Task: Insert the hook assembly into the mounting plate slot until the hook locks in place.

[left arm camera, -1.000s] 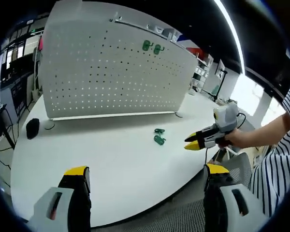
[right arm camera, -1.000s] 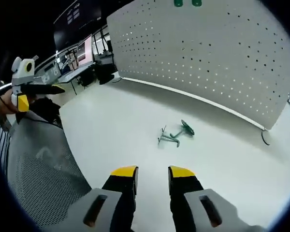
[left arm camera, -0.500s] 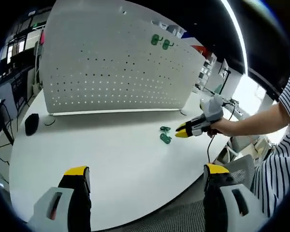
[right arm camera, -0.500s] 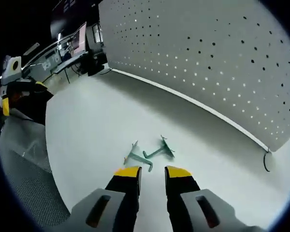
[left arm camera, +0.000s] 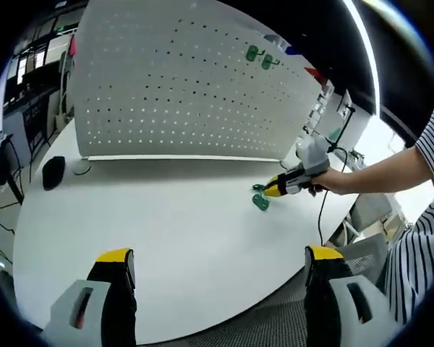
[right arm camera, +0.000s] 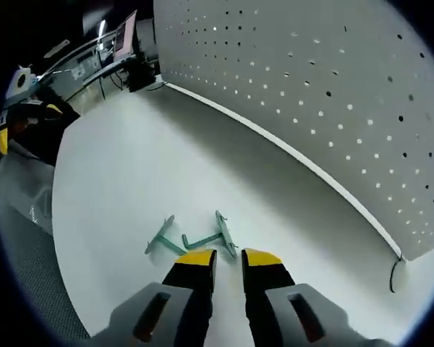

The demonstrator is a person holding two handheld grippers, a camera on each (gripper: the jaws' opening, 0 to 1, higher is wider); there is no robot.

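Note:
A white pegboard (left arm camera: 181, 94) stands upright on the round white table (left arm camera: 166, 231), also seen as pegboard (right arm camera: 333, 94). Two green hooks (left arm camera: 260, 57) hang near its top edge. Two more green hooks (left arm camera: 260, 200) lie on the table. In the right gripper view they are a left hook (right arm camera: 159, 238) and a right hook (right arm camera: 222, 235). My right gripper (right arm camera: 228, 259) is low over the table, jaws a narrow gap apart, its tips just short of the right hook, nothing between them. The right gripper (left arm camera: 273, 191) is held by a hand. My left gripper (left arm camera: 218, 259) hovers wide open at the near table edge.
A black mouse-like object (left arm camera: 53, 172) and a small round disc (left arm camera: 80, 168) lie at the pegboard's left foot. A cable loop (right arm camera: 395, 275) sits by its right end. Desks with monitors (right arm camera: 123, 58) stand behind. A mesh chair (right arm camera: 25, 246) is beside the table edge.
My right gripper has moved forward and down to the loose hooks, and its jaws have drawn closer together. The left gripper stays wide open; its view has shifted slightly.

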